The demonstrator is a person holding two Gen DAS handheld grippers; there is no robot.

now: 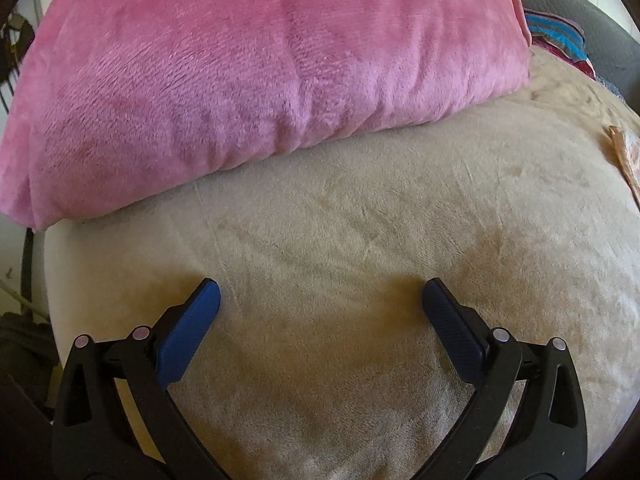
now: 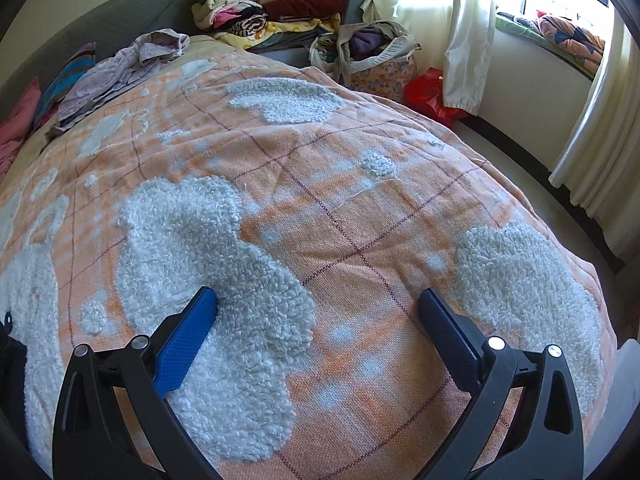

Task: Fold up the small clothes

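Gaping wide and empty, left tongs (image 1: pixel 321 292) over beige sheet (image 1: pixel 360 240), right tongs (image 2: pixel 318 300) over orange blanket (image 2: pixel 340 208).

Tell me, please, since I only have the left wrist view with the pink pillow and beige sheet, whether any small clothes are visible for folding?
Observer: Yes. In the right wrist view a crumpled lilac garment lies at the far end of the bed, on the orange blanket.
Operator: Is the right gripper holding anything?
Observer: No, the right gripper is open over the blanket, with nothing between its fingers.
Operator: Are there other clothes nearby?
Observer: A stack of folded clothes sits beyond the bed, and a bag of clothes stands on the floor beside it.
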